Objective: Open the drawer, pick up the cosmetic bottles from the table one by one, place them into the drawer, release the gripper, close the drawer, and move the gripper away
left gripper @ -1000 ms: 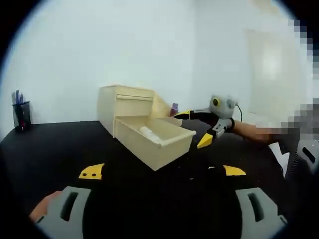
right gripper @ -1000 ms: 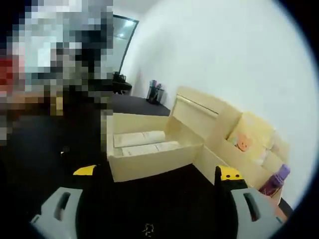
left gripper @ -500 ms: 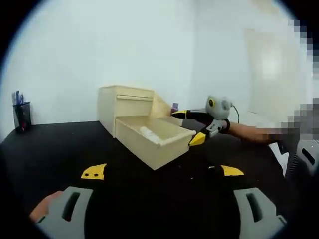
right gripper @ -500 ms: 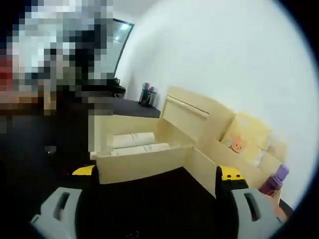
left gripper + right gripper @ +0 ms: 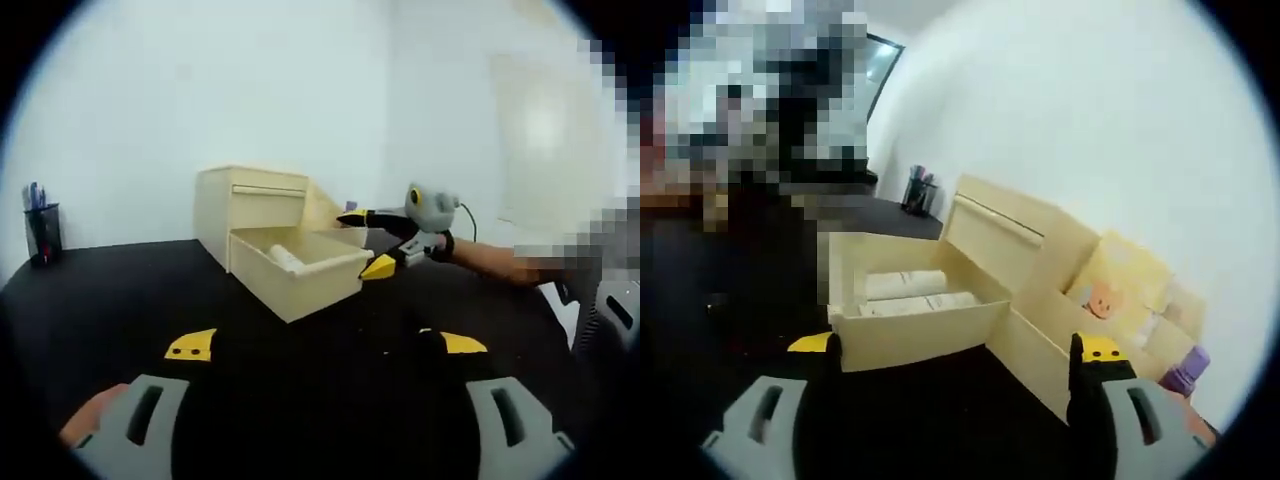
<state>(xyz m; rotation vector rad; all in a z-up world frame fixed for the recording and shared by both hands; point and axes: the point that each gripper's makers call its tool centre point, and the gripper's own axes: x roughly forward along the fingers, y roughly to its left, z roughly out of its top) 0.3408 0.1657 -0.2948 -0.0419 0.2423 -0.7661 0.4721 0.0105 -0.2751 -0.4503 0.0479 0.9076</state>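
- The pale wooden drawer (image 5: 295, 270) stands part-way out of the cream wooden cabinet (image 5: 240, 205), which sits on the black table (image 5: 110, 300) towards its far edge, by the white wall
- Two white cylindrical cosmetic bottles (image 5: 915, 292) lie on their sides, side by side, on the drawer's floor in the right gripper view; in the left gripper view one white bottle shows just over the drawer's rim
- The right gripper (image 5: 372, 242), black with yellow tips, is at the drawer's right front corner with its jaws apart and nothing between them; whether a tip touches the drawer front I cannot tell
- The left gripper (image 5: 325, 345) hangs over the table's near edge, well apart from the drawer, its yellow-tipped jaws spread wide and holding nothing
- A small purple bottle (image 5: 1185, 368) stands just beyond the cabinet's far side
- A black mesh pen holder (image 5: 43, 232) with pens stands at the table's far left corner
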